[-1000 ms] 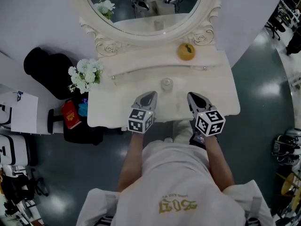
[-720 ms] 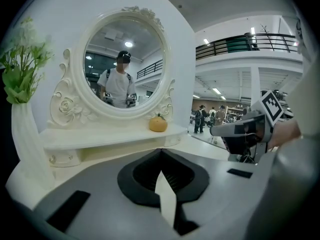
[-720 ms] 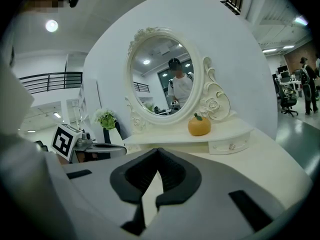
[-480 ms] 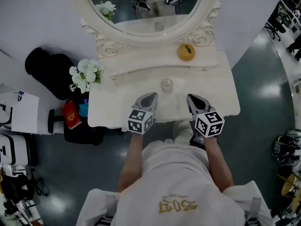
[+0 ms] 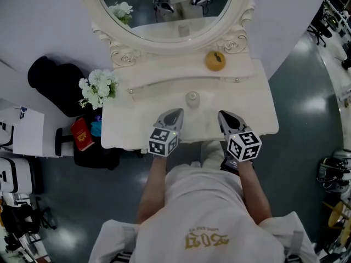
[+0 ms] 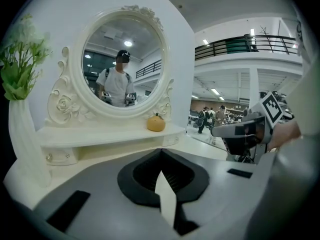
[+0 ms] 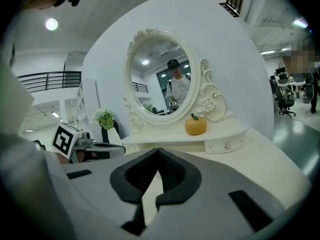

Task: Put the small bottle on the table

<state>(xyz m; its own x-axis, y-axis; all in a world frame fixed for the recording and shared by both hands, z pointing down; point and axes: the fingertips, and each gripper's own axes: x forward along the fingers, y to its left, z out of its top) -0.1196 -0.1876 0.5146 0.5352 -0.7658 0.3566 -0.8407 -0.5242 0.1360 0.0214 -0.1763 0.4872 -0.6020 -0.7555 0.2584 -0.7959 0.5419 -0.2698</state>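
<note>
Looks pretty much done: small bottle (image 5: 192, 98) already sits on the table (image 5: 258, 111), left tongs (image 5: 173, 113) and right tongs (image 5: 226, 115) both clenched empty.

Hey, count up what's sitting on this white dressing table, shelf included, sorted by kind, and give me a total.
small bottle: 1
orange fruit: 1
vase of flowers: 1
oval mirror: 1
Total: 4
</note>
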